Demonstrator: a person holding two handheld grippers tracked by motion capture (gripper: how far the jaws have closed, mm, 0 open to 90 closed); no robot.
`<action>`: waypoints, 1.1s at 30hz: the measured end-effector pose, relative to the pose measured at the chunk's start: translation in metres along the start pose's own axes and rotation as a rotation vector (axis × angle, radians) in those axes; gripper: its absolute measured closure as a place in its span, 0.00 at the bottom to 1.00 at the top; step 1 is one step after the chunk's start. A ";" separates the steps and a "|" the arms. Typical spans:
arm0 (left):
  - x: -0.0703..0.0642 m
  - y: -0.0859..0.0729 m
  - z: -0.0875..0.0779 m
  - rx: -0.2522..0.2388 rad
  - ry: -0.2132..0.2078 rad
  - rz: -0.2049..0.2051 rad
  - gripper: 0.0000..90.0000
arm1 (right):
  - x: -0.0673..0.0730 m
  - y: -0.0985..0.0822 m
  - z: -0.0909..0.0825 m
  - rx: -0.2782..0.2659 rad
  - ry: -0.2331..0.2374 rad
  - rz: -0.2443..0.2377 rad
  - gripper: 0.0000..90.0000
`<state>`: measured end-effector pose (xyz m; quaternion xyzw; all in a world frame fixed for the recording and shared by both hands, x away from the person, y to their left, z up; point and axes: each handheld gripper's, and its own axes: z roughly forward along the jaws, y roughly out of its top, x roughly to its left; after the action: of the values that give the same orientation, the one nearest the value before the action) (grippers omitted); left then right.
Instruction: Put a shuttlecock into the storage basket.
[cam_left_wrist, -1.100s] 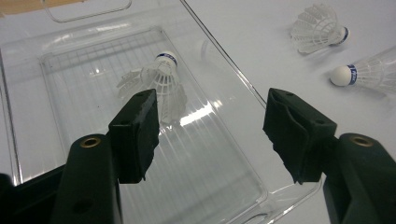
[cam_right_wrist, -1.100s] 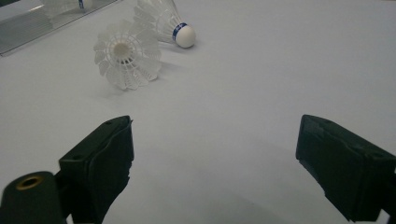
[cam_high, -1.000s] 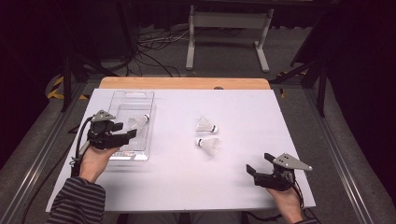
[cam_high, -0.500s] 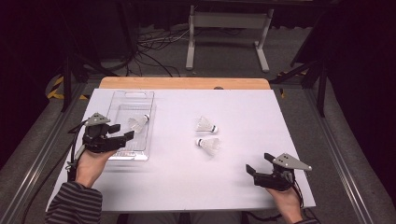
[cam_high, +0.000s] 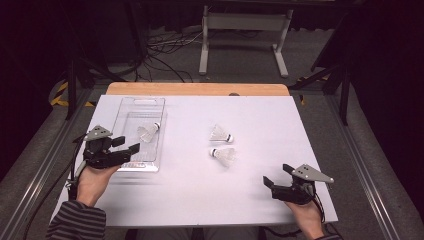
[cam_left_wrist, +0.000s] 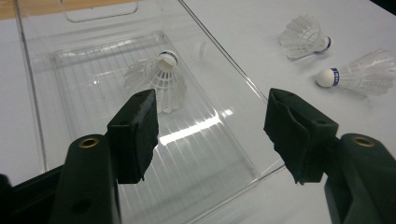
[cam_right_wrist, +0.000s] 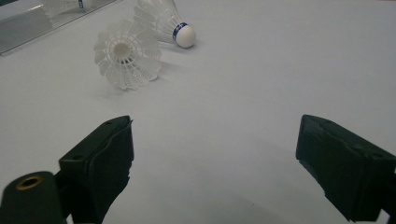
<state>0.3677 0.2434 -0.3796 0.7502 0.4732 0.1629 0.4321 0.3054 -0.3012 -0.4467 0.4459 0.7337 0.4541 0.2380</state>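
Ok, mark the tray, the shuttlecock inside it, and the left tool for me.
tray (cam_high: 143, 102): high view, far rim.
shuttlecock (cam_left_wrist: 159, 81): left gripper view, skirt.
left tool (cam_high: 131, 149): high view, midway between its fingertips.

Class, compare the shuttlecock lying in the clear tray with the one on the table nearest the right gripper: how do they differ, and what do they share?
The shuttlecock in the clear tray lies inside the tray, close to the open left gripper; the near table shuttlecock lies on the bare white table. In the high view the tray one's cork points up and right, the table one's cork points left. Both are white with a blue band by the cork, lying on their sides, ungripped.
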 end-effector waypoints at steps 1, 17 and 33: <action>0.001 -0.001 -0.001 -0.006 0.001 0.005 0.39 | 0.000 0.000 0.000 0.000 0.000 0.002 0.13; 0.003 -0.014 -0.013 -0.048 -0.002 -0.003 0.37 | 0.000 0.000 0.000 0.002 -0.002 0.005 0.13; 0.004 -0.027 -0.020 -0.069 0.003 -0.011 0.36 | 0.000 0.000 0.000 0.000 -0.002 0.010 0.13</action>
<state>0.3414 0.2609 -0.3904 0.7320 0.4720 0.1779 0.4579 0.3055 -0.3016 -0.4469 0.4499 0.7313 0.4549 0.2364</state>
